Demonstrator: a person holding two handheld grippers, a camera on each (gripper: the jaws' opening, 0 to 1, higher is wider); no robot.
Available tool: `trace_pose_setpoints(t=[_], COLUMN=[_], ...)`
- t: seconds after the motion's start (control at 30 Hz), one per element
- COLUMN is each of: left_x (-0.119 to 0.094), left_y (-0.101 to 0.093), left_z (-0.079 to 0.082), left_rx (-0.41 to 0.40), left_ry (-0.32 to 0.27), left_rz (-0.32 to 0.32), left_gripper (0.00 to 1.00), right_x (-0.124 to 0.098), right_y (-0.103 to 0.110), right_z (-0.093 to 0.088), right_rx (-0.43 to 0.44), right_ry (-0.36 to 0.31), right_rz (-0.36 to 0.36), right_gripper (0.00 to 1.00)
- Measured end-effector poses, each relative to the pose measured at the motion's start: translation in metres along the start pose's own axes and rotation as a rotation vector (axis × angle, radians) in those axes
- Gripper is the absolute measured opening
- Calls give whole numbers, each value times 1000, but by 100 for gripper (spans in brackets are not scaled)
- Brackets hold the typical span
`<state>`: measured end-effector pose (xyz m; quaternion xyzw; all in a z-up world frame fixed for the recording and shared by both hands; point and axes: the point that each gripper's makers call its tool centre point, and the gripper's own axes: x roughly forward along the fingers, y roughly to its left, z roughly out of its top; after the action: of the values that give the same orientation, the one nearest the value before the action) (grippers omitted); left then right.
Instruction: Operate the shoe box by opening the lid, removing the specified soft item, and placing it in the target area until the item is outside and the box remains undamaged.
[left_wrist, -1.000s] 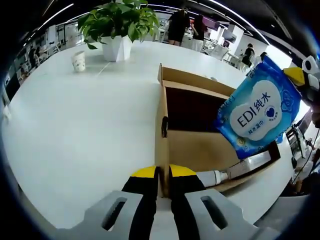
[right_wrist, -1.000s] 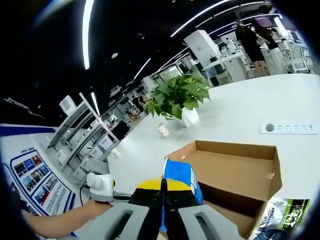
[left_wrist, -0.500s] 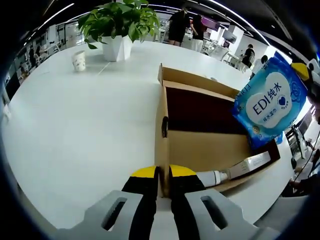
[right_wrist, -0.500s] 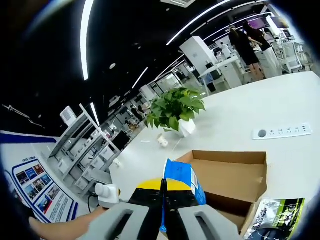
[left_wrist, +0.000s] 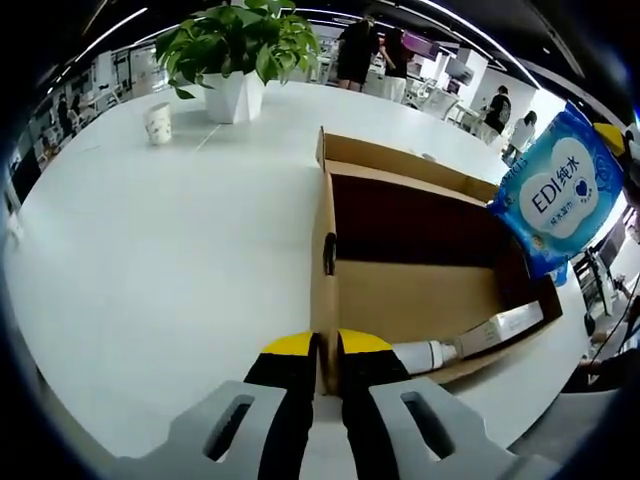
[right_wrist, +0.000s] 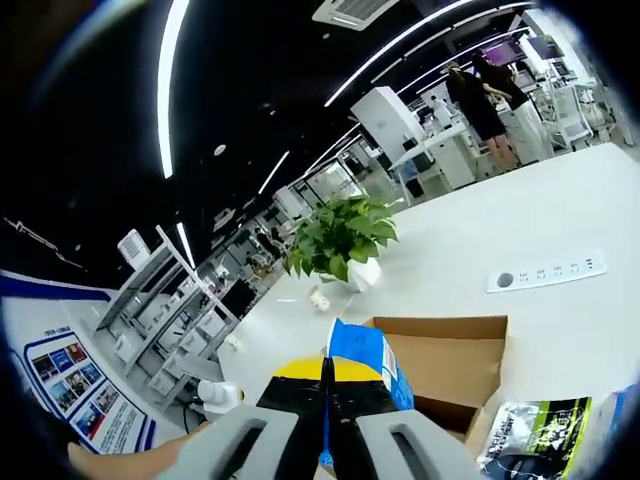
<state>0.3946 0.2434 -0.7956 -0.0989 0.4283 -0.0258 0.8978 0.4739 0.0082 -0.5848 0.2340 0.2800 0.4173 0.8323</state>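
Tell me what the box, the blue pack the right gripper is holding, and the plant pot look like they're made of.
The box looks like plain brown cardboard, matte, with thin folded walls. The blue pack appears to be soft glossy plastic film, printed, slightly crinkled where the right gripper pinches it. The plant pot is smooth and white, possibly ceramic or plastic; the look doesn't settle which.

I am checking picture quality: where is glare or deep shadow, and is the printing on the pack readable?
Left gripper view: the white table glares; the shoe box interior lies in shadow; the wipes pack print reads sharply. Right gripper view: ceiling dark, light strips bent by fisheye.
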Motion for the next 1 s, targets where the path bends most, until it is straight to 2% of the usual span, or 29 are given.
trace_pose_setpoints(t=[0.23,0.7,1.0], left_x=[0,-8,-11], left_y=[1,-8,0], left_z=[0,-4,-4], left_rx=[7,19,-6], left_ry=[-1,11,11], left_rz=[4,24,38], left_gripper=[4,3,3], right_x=[-23,-58,-75], right_y=[-8,-24,-34], right_z=[15,31,40], right_rx=[15,20,29], right_ry=[-46,-97,-133], right_rz=[-20,-59,-78], right_gripper=[0,0,0])
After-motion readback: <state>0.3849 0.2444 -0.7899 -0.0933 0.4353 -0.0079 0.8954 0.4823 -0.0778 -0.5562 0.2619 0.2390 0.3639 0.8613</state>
